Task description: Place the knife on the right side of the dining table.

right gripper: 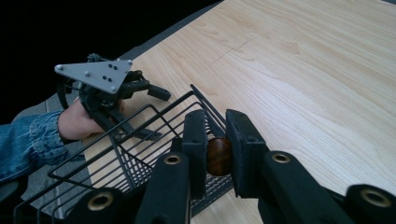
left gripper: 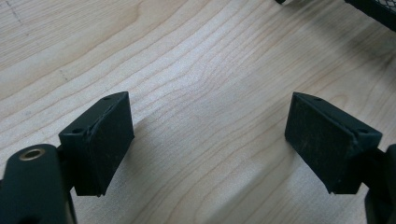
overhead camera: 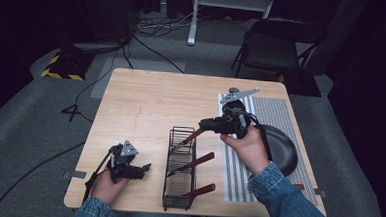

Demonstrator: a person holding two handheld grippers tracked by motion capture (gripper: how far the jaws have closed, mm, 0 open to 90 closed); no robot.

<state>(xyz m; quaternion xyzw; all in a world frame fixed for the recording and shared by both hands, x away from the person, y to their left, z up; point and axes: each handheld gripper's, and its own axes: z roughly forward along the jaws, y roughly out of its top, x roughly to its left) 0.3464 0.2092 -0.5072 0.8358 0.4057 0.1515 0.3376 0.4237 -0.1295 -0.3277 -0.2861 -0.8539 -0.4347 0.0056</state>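
Wooden knife handle point(right gripper: 218, 156) between right hand-held gripper point(right gripper: 217, 140) pads

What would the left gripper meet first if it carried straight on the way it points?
Probably the black wire basket: the left gripper, jaws open, points along the table toward the basket's side, with bare wood between. Depth is hard to judge.

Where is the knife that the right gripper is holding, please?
In the high view, the knife leans in the wire basket's far end, mid-table, handle clamped by the right gripper.
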